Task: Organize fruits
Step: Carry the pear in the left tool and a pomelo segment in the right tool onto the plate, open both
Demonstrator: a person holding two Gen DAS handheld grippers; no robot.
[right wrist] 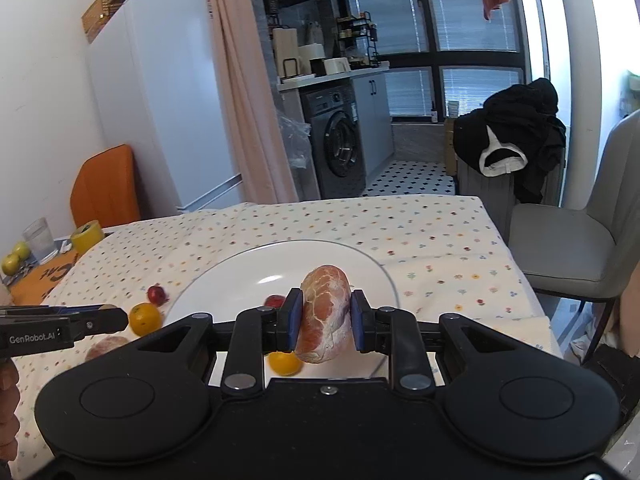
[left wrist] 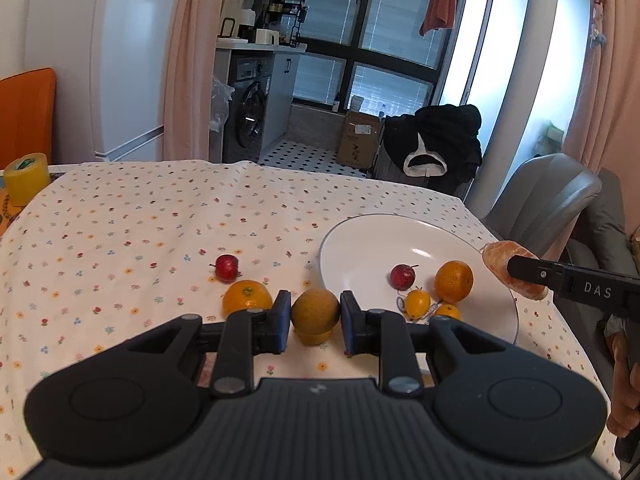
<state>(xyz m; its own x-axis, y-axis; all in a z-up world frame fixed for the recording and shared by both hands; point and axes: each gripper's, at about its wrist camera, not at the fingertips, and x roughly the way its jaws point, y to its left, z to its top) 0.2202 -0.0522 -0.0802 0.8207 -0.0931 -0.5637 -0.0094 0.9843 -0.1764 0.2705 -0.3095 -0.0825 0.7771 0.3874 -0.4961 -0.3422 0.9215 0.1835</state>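
Left wrist view: left gripper (left wrist: 315, 316) clamps a dull yellow-brown round fruit (left wrist: 315, 311) between its blue pads, held just above the tabletop (left wrist: 140, 216), which wears a white flower-print cloth. Just below it sits another yellowish fruit (left wrist: 314, 337), mostly hidden. White plate (left wrist: 360, 236) lies right of the gripper. On the plate: small red fruit (left wrist: 403, 275) with a stem, orange (left wrist: 454, 281), small yellow-orange fruit (left wrist: 418, 302), and one more orange piece (left wrist: 447, 312) at the near rim, partly hidden. Left of the plate on the cloth: an orange (left wrist: 247, 297) with a green stem scar and a small red fruit (left wrist: 227, 267) behind it. Right gripper (left wrist: 516, 270) reaches in over the plate's right rim, gripping a peeled citrus (left wrist: 498, 264), pale orange with white pith.

Right wrist view: right gripper (right wrist: 326, 326) is clenched on the peeled citrus (right wrist: 324, 312), which stands upright between the pads over the plate (right wrist: 360, 264), veined with pith. Left gripper (right wrist: 108, 316) is left of the plate; whether its fingers are closed cannot be told here. Orange (right wrist: 145, 319) just beside it.
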